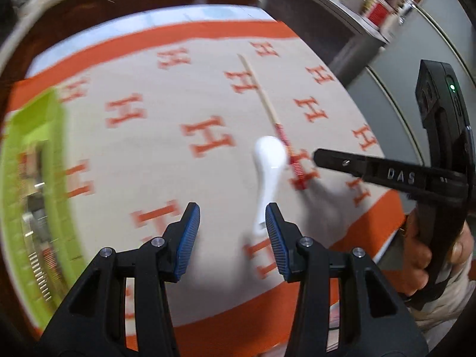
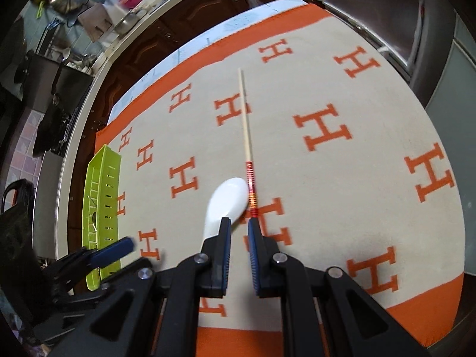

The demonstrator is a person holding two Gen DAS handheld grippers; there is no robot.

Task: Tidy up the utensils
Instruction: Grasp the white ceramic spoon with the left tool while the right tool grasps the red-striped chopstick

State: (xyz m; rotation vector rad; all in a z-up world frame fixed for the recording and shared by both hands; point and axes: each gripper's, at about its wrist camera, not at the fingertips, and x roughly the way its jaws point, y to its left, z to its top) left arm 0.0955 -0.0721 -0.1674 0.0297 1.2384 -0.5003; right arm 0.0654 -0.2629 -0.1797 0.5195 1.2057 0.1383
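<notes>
A white ceramic spoon (image 1: 269, 160) (image 2: 229, 199) lies on the beige cloth, bowl away from me. Beside it on the right lies one wooden chopstick (image 1: 261, 95) (image 2: 245, 125) with a red-banded end. My left gripper (image 1: 232, 211) hovers open over the cloth, and the spoon's handle ends just beside its right fingertip (image 1: 272, 211). My right gripper (image 2: 239, 223) hangs low with a narrow gap between its pads and nothing in it; its tips sit just short of the chopstick's red end and over the spoon's handle. A lime green tray (image 1: 38, 125) (image 2: 104, 178) stands at the left.
The cloth (image 2: 372, 119) has orange H marks and an orange border. A hand (image 1: 416, 255) holds the right gripper's handle at the right. The tray holds blurred metal and striped utensils. Dark wooden cabinets and a kitchen counter lie beyond the table's far edge.
</notes>
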